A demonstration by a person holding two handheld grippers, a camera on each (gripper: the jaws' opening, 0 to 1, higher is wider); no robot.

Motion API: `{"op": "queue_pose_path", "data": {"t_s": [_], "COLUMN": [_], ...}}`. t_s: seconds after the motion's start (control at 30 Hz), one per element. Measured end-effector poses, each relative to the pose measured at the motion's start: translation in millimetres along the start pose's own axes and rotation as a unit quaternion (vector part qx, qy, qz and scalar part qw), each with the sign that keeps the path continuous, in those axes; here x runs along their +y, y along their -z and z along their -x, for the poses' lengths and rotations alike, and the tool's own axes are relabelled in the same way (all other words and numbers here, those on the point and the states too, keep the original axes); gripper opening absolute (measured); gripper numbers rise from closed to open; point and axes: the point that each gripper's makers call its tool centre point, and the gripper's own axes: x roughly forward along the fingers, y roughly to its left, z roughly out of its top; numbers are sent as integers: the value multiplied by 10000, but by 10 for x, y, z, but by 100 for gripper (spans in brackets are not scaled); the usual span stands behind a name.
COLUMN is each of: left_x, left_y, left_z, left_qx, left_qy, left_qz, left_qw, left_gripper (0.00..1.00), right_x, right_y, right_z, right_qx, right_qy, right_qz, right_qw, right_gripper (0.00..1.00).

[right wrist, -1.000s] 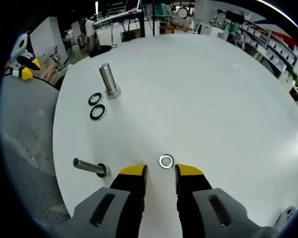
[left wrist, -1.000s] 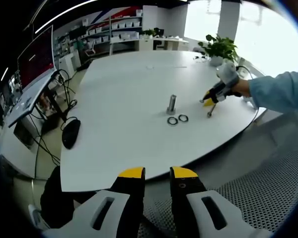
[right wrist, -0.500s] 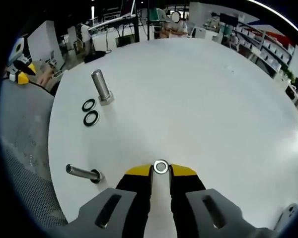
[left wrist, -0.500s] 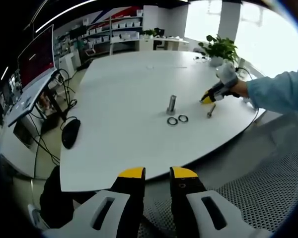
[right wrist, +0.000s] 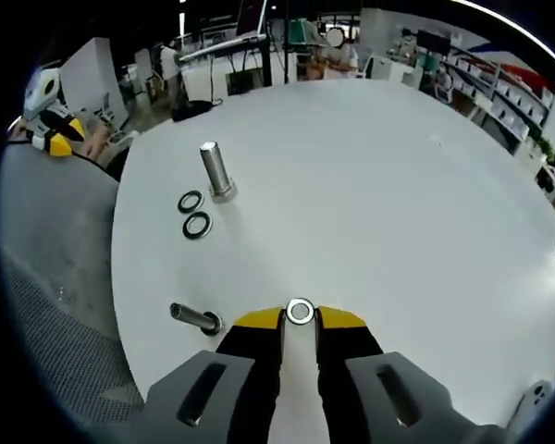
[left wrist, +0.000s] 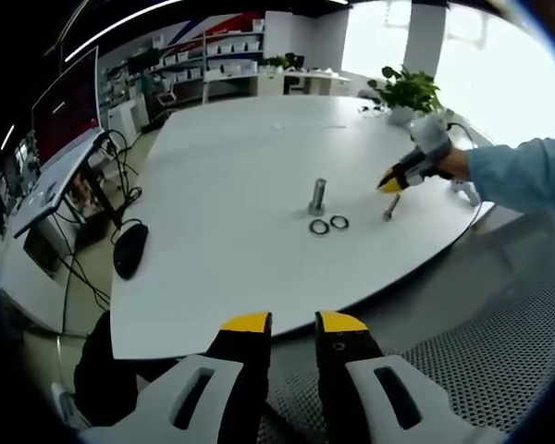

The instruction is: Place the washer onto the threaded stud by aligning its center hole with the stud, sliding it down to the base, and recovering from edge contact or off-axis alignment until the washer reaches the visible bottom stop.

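In the right gripper view my right gripper is shut on a small silver washer, held at the fingertips over the white table. An upright threaded stud stands far left of it, with two dark washers lying beside its base. A second bolt lies on its side near the table edge. In the left gripper view my left gripper hangs off the table with a narrow gap between its jaws and nothing in it. The stud, the dark washers and the right gripper show far ahead.
A black mouse lies on the table's left part. A potted plant stands at the far edge. A sleeve reaches in from the right. Perforated grey flooring lies below the table edge. Desks and shelves fill the background.
One second ago the washer lay on the table ahead of the open right jaws; they have shut on it and since lifted it. The left gripper has stayed still.
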Motion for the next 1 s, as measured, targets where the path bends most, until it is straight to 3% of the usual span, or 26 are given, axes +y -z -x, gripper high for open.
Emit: {"op": "queue_pose_path", "data": {"t_s": [0.27, 0.5, 0.77, 1.0], "left_x": [10, 11, 18, 19], "left_y": [2, -2, -11, -10], "left_z": [0, 2, 7, 7], "left_qx": [2, -4, -35, -36], "left_qy": [-27, -33, -48, -51], "left_qz": [-5, 0, 29, 38], "left_qw": [10000, 10000, 10000, 10000], "left_gripper": [17, 17, 17, 17], "right_x": [215, 314, 471, 564], "right_y": [-137, -224, -343, -304], "right_z": [251, 422, 547, 551], "right_qx": [-407, -636, -782, -700], "right_qy": [-274, -317, -373, -378], "right_qz": [-278, -262, -1, 267], "right_qw": [9984, 9971, 9962, 9965], "right_gripper": [15, 15, 15, 15]}}
